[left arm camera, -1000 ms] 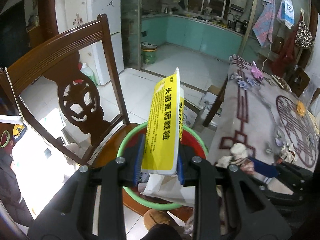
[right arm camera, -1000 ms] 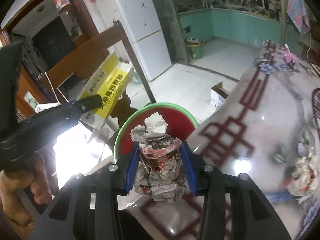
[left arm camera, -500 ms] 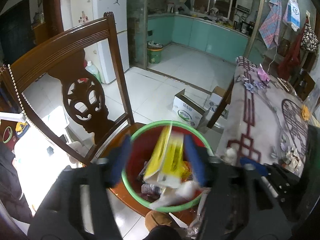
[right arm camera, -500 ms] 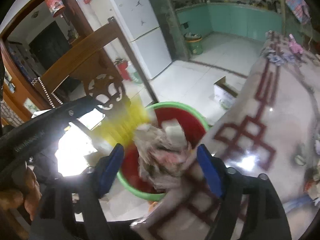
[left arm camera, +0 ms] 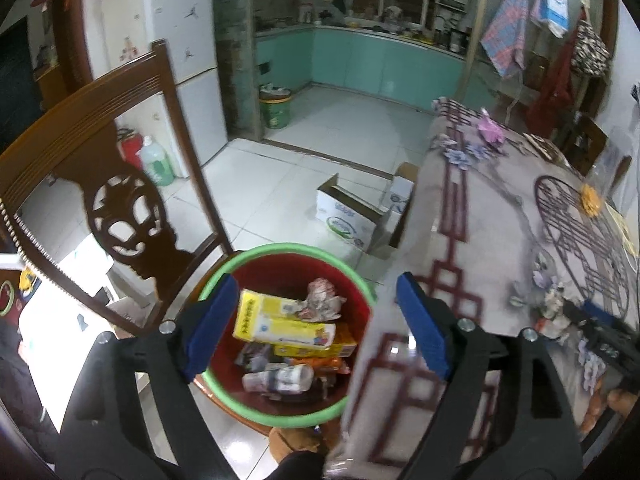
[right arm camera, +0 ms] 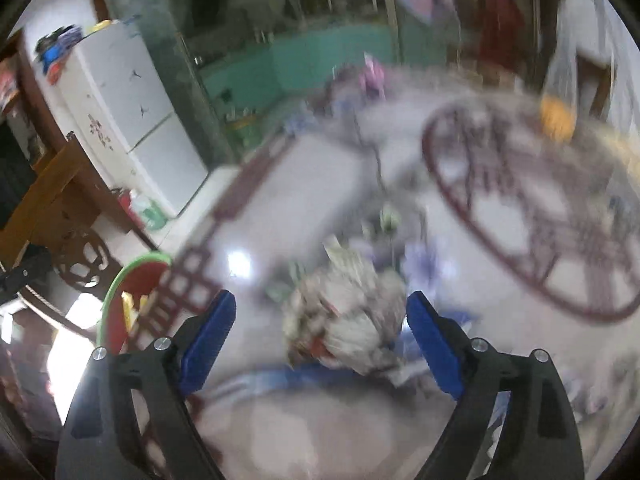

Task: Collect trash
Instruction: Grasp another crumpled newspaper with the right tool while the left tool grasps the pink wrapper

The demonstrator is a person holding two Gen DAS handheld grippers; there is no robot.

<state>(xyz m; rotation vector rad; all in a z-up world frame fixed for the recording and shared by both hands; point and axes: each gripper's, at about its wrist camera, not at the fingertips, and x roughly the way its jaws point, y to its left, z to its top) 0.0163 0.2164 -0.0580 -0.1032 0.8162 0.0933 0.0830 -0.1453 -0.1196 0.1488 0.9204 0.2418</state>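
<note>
Beside table [left arm camera: 480,216], left gripper [left arm camera: 320,328] tilts over bin [left arm camera: 280,249].

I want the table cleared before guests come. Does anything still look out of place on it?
Yes. A crumpled paper wad still lies on the table, in front of the open right tongs; more scraps sit further along. The bin already holds a yellow box and other trash, nothing spilled.

I see the bin [left arm camera: 280,416] on a chair [left arm camera: 92,184] left of the tabletop [left arm camera: 500,240]; box [left arm camera: 280,322] inside; crumpled paper [right arm camera: 348,316] on tabletop.
</note>
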